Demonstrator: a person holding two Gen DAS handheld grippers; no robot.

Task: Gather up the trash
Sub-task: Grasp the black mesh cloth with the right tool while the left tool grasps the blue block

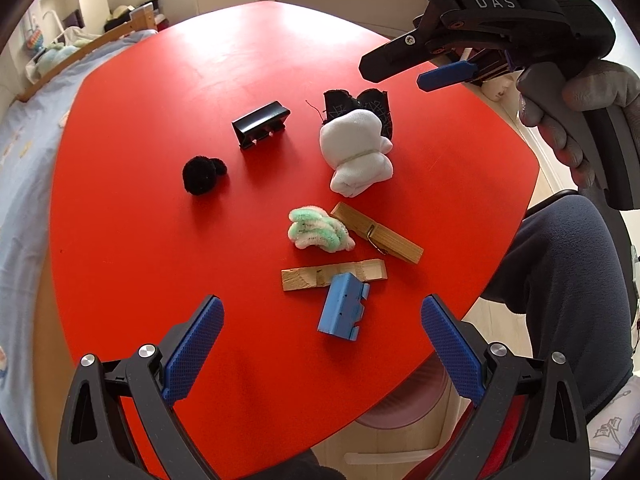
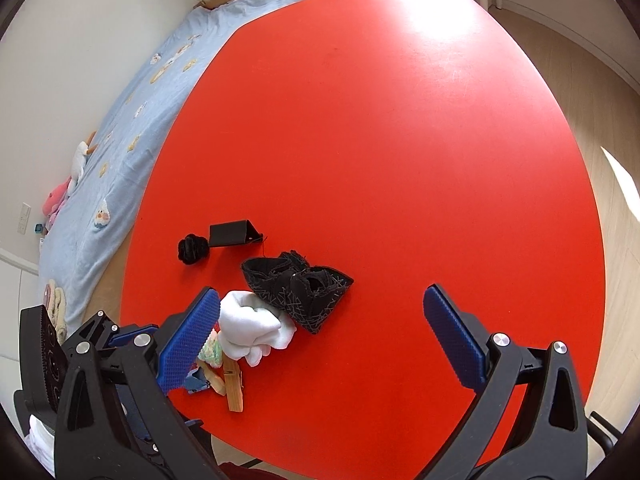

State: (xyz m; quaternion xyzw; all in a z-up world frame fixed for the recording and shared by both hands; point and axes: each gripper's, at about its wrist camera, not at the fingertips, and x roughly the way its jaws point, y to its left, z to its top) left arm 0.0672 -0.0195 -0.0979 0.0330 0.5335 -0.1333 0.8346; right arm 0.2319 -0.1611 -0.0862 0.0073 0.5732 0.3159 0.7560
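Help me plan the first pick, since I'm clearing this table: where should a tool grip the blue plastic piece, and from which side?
Grip the blue plastic piece across its two long straight sides, near the smooth end away from the notches. Come down from above with the left tool, which is open and nearest. The piece lies flat on the red table, its upper end against the wooden strip, so that end is probably harder to close on.

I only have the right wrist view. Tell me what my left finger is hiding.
Observer: A blue plastic piece lies there, overlapping a wooden strip.
Operator: Report the left gripper.
Observer: The left gripper is open and empty, and it hovers above that blue piece.
Operator: Count the wooden items.
Observer: Two. There is the strip and a clothespin, which lies against the green-white fuzzy bundle.
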